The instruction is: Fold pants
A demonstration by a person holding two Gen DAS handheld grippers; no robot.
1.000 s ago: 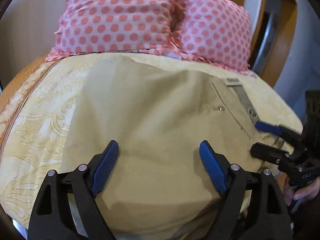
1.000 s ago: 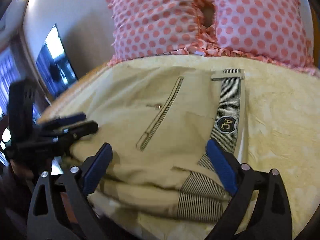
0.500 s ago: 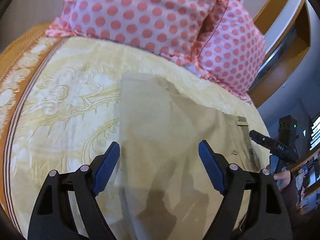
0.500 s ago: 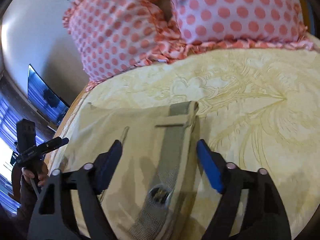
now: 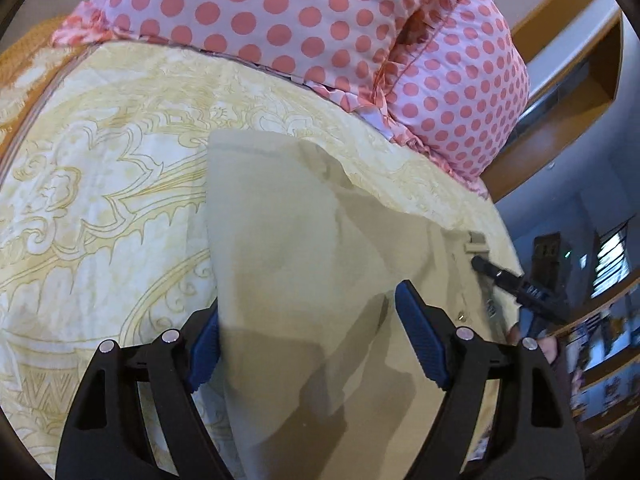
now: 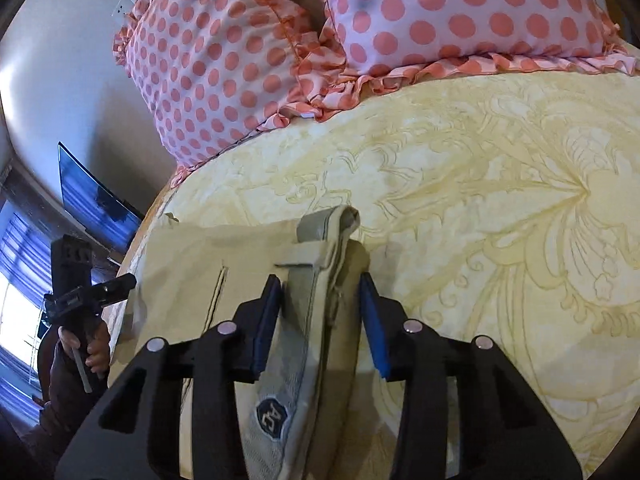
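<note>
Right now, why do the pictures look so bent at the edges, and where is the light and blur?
Left wrist view: the fisheye curves the bedspread; the left claw casts a dark shadow on the pants, and the far right edge smears. Right wrist view: black lens corners, a bright window at the left, and sharp polka-dot pillows.

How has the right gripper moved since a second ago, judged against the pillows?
Yes. The right gripper has come forward up the pants toward the pillows, which now look larger.
</note>
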